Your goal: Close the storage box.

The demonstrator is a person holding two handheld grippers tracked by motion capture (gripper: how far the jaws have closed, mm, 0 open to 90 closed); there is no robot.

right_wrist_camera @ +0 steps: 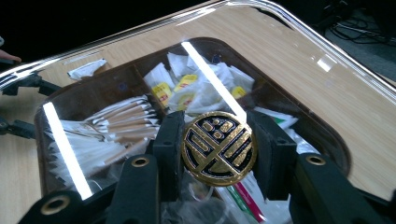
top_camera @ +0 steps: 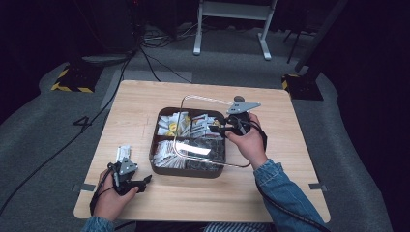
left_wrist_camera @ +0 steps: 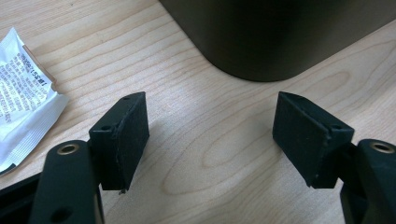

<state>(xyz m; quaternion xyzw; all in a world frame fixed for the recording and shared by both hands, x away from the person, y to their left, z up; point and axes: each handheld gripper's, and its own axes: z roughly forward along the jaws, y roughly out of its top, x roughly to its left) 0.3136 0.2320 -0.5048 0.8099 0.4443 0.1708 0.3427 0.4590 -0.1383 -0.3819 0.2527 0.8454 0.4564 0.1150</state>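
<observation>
Left gripper [left_wrist_camera: 210, 135] rests low with fingers spread wide; right gripper [right_wrist_camera: 218, 148] is raised, fingers clamped.

This is looking like a lab or recording studio: black curtains are closing in a dim space around one small wooden table [top_camera: 145, 96]. Cables [top_camera: 154, 36] are trailing over grey carpet [top_camera: 43, 125], and hazard-striped stand bases [top_camera: 72, 79] are sitting nearby.

Left tool [left_wrist_camera: 210, 140] gapes above the table [left_wrist_camera: 205, 107], sachet [left_wrist_camera: 23, 93] beside it
</observation>
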